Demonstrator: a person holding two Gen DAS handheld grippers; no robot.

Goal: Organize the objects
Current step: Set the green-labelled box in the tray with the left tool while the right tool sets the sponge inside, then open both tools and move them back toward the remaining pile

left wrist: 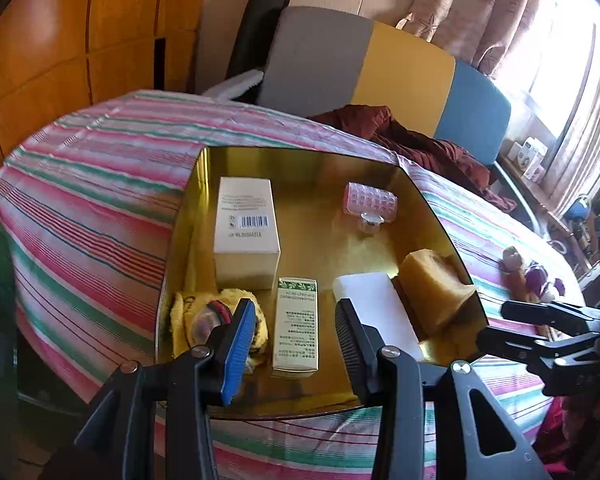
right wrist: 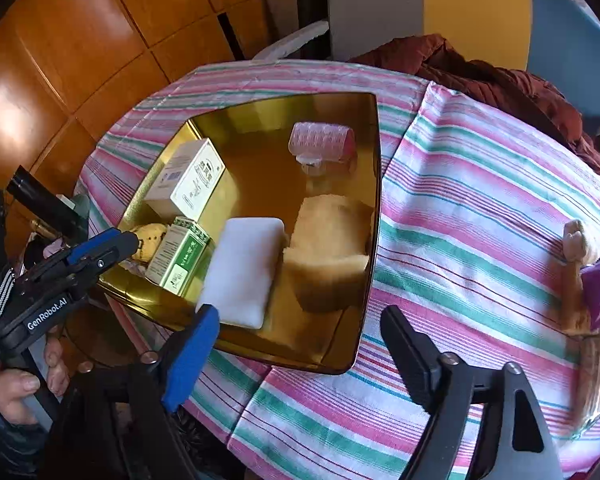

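Gold tray (right wrist: 370, 216) at frame centre already holds boxes, sponge (right wrist: 328, 248) and roller; both grippers (left wrist: 292, 344) (right wrist: 300, 344) hang spread and empty, a doll (right wrist: 588, 280) left out at right.

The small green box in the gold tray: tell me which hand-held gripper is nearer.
Left. The left hand-held gripper brackets the small green box; the right hand-held gripper hovers beyond the tray's near edge.

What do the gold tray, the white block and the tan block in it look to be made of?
Gold tray: probably polished metal or metallised plastic; its walls mirror the contents.
White block: likely foam sponge; matte, soft-edged.
Tan block: seemingly coarse sponge; rough, porous faces.
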